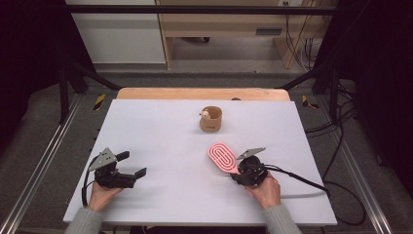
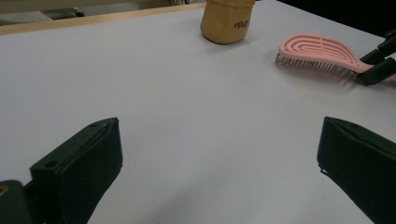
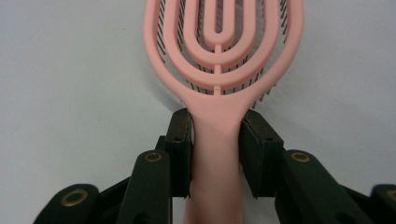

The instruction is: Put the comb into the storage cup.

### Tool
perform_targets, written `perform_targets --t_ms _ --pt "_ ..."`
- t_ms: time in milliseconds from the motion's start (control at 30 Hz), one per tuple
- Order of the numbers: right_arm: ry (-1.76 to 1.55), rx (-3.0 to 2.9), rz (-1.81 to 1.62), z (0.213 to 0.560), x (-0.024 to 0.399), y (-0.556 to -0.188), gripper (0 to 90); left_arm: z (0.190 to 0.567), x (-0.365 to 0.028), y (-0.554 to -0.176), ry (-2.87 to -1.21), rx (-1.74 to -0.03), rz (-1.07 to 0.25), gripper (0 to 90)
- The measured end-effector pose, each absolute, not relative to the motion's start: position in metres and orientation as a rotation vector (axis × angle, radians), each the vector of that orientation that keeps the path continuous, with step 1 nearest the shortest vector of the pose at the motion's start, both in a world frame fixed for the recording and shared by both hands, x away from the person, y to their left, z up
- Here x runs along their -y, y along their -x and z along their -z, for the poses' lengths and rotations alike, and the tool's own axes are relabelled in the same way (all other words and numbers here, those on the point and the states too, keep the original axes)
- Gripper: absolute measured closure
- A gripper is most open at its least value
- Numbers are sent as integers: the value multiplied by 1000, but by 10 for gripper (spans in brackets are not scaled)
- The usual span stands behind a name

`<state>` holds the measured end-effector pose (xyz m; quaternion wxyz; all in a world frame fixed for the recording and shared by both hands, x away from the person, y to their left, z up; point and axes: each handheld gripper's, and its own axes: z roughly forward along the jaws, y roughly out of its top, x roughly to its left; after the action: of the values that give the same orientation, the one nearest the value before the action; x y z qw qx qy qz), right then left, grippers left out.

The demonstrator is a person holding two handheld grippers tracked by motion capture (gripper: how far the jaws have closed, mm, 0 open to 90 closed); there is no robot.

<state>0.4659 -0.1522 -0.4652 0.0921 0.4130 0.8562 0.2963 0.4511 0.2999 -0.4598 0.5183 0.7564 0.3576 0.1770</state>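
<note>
Right gripper (image 1: 239,168): clamped on the brush handle; in its own view both pads (image 3: 181,140) press the handle's sides just below the head. Sits near the table's near-right part, hand (image 1: 263,190) behind it, cable trailing off toward the right edge.
Brush (image 1: 223,157): pink, oval, slotted back facing up, bristles down. Head points away from the near edge and slightly left, handle toward the right hand. In the left gripper view the bristles (image 2: 310,67) sit at or just above the tabletop; can't tell if they touch.
Brush place: right of the table's centre, closer to the near edge than the far one, between the cup and the right hand.
Left gripper (image 1: 131,165): jaws wide apart, nothing between them. Near-left part of the table, well apart from the brush. Own view shows bare tabletop between the two black jaws, with cup and brush farther off.
Left hand (image 1: 103,195): holds the gripper body from the near edge side, grey sleeve at the near edge.
Cup (image 1: 211,119): tan, upright, small pale thing at its rim, too small to tell what. Stands around the table's middle toward the far edge, apart from the brush.
Table (image 1: 160,195): white top, wooden strip along the far edge.
</note>
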Motion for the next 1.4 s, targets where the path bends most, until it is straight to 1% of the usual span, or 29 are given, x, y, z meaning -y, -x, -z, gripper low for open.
perform_targets --t_ms 467,1400 --pt "-1260 -2549 -884 463 153 -467 687 460 -300 -451 -1813 -858 -425 1" --pt "-1197 -2456 -1075 438 167 -458 697 459 -299 -452 -1801 -861 -418 1"
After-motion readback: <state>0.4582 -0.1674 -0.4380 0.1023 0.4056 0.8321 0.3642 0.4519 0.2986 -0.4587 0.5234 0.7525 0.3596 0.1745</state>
